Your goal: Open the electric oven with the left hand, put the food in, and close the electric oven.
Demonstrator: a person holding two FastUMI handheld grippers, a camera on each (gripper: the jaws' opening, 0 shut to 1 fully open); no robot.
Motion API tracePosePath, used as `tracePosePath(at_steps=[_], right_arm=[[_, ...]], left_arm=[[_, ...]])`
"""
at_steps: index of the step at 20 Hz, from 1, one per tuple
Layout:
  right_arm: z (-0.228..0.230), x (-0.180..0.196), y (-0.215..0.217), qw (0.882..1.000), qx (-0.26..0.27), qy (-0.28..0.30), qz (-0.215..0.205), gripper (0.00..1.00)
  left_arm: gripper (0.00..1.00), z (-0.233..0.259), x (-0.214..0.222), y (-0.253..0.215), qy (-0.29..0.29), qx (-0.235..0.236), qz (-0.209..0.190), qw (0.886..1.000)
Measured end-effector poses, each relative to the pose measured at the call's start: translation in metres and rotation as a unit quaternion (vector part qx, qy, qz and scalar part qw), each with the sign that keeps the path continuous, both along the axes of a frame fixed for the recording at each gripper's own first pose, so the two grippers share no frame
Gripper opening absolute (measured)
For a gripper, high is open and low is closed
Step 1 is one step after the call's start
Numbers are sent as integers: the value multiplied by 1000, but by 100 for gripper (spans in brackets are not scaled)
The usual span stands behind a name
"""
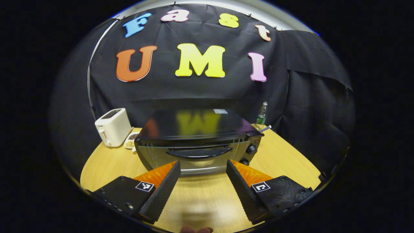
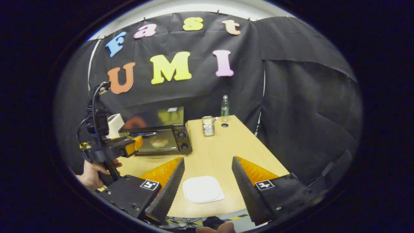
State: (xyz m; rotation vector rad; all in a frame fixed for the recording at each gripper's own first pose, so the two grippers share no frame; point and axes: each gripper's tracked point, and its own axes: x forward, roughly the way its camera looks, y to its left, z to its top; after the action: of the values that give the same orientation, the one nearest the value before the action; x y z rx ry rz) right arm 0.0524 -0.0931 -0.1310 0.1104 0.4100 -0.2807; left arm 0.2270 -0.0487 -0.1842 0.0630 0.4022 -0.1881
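On the wooden desk (image 1: 207,197) the electric oven (image 1: 197,142) stands shut, food (image 2: 158,141) visible behind its glass. We hold the left hand-held gripper (image 1: 203,176) and right hand-held gripper (image 2: 207,184) wide open and empty. The white plate (image 2: 203,189) is bare. Bumping the door handle (image 1: 200,152) could reopen it.

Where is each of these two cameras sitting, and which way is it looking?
Left gripper view: rides on the left tongs, which are open, facing the oven door head-on; a toaster stands to one side.
Right gripper view: rides on the right tongs, open above a white plate, looking across the table; the left tongs and the hand holding them appear.
Shared: oven, toaster, bottle, table.
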Motion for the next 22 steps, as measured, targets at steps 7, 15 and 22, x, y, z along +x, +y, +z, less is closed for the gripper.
tracePosePath(at_steps=[7,15,22], right_arm=[[88,-8,-19,994,-26,-105,-33,93],[165,10,20,984,-36,-168,44,93],[204,24,51,974,-23,-203,102,93]], left_arm=[[93,127,-43,-25,-99,-32,-33,994],[93,222,-95,-1,-152,-73,4,986],[93,257,-133,28,-161,-74,54,983]])
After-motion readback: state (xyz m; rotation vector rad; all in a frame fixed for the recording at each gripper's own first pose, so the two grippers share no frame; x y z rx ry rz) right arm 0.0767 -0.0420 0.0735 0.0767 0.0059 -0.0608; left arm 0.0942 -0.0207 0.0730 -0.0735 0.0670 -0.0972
